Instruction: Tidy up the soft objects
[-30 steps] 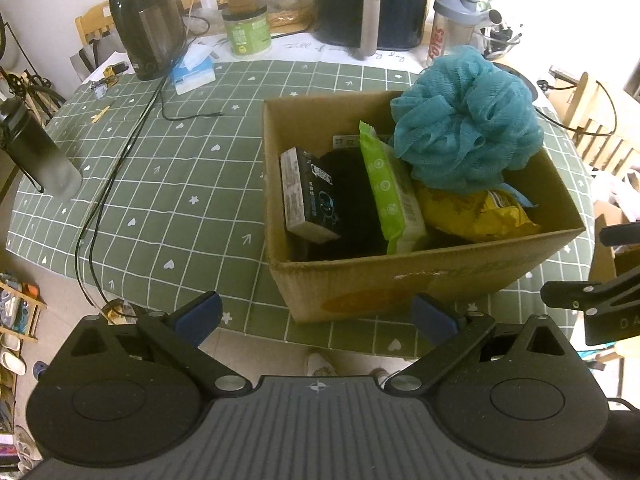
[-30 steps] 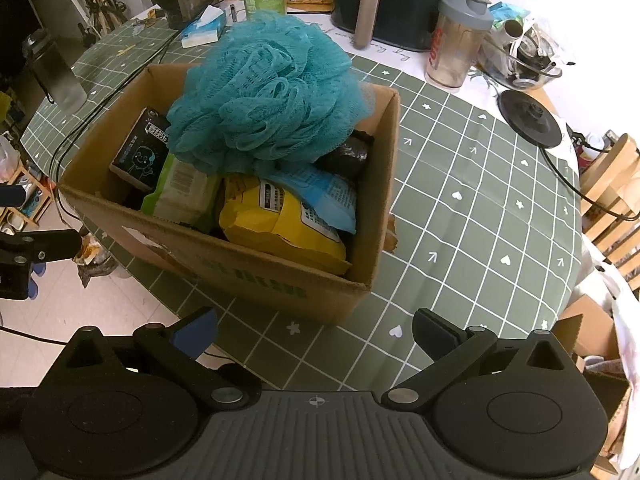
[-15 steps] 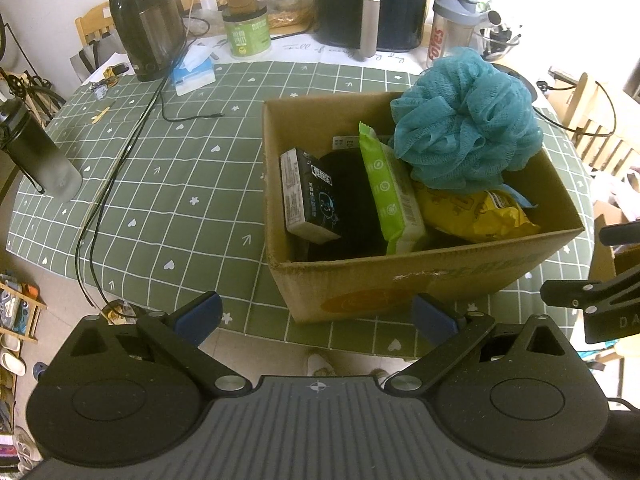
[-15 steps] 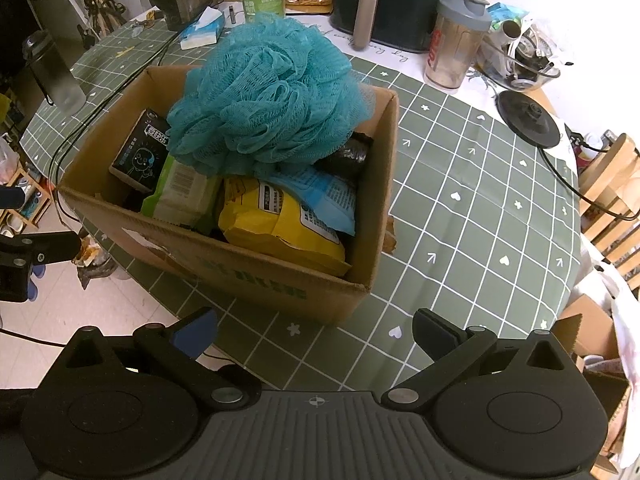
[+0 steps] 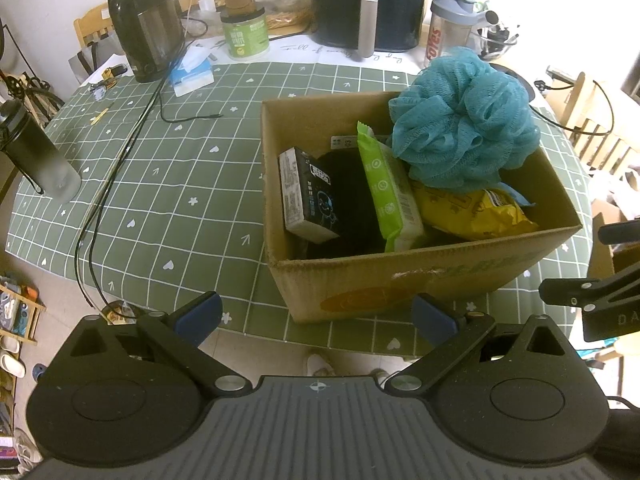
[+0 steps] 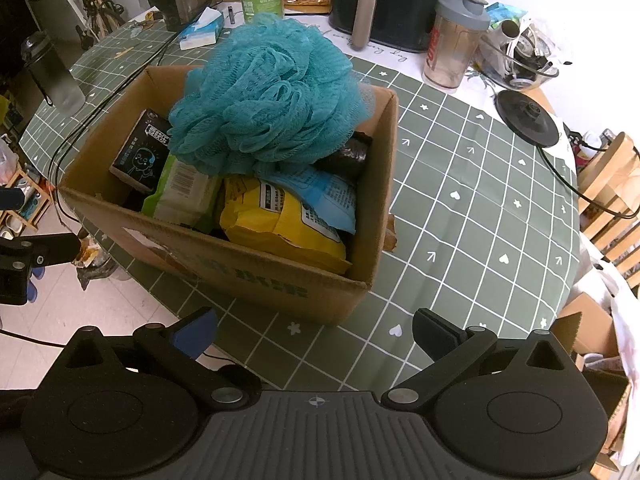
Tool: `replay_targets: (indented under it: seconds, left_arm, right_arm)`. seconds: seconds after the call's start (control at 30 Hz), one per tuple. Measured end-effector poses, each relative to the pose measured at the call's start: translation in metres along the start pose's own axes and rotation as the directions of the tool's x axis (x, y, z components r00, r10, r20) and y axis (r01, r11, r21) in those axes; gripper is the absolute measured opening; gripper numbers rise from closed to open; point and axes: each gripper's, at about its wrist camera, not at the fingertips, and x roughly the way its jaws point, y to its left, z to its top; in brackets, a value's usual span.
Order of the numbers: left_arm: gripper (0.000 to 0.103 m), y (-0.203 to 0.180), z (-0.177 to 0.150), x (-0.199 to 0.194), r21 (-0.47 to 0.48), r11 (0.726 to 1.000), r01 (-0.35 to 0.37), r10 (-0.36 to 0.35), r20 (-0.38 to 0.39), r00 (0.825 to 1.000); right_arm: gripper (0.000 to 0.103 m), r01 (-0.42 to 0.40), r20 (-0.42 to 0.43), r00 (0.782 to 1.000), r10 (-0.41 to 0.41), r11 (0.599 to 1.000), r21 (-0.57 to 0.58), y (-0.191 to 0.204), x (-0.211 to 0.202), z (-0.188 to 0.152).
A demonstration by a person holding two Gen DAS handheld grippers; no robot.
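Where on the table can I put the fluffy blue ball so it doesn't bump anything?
Bare green tablecloth lies between the cardboard box and the black cable. More lies right of the box, before the round black base. The back edge is crowded: kettle, air fryer.

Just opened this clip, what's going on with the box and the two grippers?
A person holds a hand-held gripper in each hand, both short of a cardboard box on the green checked tablecloth. The left hand-held gripper and right hand-held gripper are both open and empty. The box is already packed: a teal bath pouf sits on top, over a yellow bag, a green wipes pack and a small black carton. Nothing is being touched.
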Motion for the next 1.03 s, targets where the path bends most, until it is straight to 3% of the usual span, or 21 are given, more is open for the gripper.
replay_targets:
  seconds: [1.03]
  left_arm:
    - [0.103,0.0067,0.0046,-0.0033,-0.001,1.0,0.018,-0.017,0.028,0.999]
  right_arm:
    - [0.103,0.01,0.008,1.0,-0.01,1.0,-0.001,0.0063,-0.0024,0.0078]
